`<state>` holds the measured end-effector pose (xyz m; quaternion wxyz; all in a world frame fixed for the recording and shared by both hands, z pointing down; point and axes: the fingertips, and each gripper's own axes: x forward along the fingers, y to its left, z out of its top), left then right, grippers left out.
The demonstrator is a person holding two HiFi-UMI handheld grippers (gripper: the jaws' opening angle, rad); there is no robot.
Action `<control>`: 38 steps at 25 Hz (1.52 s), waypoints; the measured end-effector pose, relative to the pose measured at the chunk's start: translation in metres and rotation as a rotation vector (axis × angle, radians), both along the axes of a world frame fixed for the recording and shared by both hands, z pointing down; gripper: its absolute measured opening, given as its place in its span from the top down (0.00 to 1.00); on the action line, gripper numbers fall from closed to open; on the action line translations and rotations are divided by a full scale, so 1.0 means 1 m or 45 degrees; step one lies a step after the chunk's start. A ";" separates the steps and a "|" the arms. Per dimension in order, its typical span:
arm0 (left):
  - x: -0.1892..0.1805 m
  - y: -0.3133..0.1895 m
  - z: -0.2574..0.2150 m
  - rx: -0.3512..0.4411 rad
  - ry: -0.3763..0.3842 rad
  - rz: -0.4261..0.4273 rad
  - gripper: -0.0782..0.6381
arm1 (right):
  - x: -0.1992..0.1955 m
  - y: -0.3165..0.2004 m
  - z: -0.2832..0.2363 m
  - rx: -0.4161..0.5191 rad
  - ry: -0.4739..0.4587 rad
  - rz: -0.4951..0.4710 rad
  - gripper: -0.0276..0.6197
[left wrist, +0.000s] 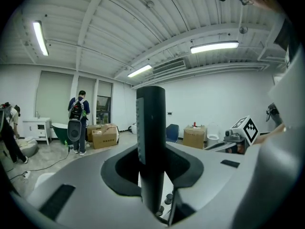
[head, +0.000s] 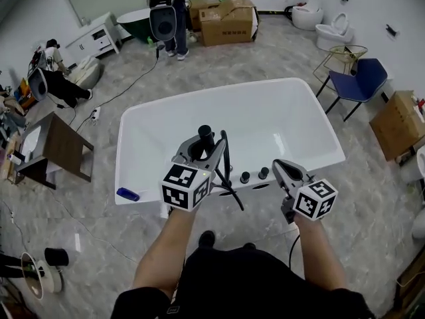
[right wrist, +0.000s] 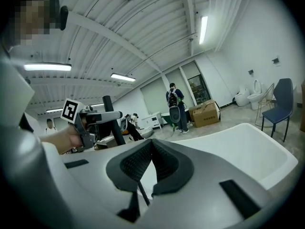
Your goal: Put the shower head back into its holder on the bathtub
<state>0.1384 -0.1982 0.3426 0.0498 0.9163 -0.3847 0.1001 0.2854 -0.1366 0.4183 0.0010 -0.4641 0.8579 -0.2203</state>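
Your left tongs (head: 207, 153) are clamped on the shower head (left wrist: 151, 142). The left gripper view shows the dark pads pressed against both sides of its black cylindrical body, which stands close to upright between them with a ribbed strip down one side. In the head view you hold it above the near rim of the white bathtub (head: 292, 111), so it is in the tongs and not seated on the tub. A thin black hose (head: 228, 168) drops from it towards the rim. I cannot make out the holder itself.

Your right tongs (right wrist: 152, 149) are closed, with the textured pads meeting at the tips. A thin dark line shows through the gap below the tips; whether the pads touch it I cannot tell. In the head view these tongs sit just right of two dark knobs (head: 245, 177) on the near rim, apart from the shower head.

A small blue object (head: 127, 194) lies on the rim's near-left corner. Beyond the tub, a person (head: 174, 18) stands on the floor beside cardboard boxes (head: 226, 18). A blue chair (head: 362, 82) stands at the far right.
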 end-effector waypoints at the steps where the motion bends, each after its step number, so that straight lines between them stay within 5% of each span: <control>1: -0.001 0.000 -0.002 0.005 -0.003 -0.015 0.72 | 0.000 -0.002 -0.001 0.005 -0.005 -0.013 0.93; 15: -0.064 -0.011 -0.046 0.109 -0.047 -0.178 0.72 | -0.054 -0.036 -0.017 0.068 -0.111 -0.141 0.93; 38: -0.108 -0.051 -0.084 0.218 0.009 -0.120 0.72 | -0.107 -0.051 -0.007 0.031 -0.033 -0.142 0.93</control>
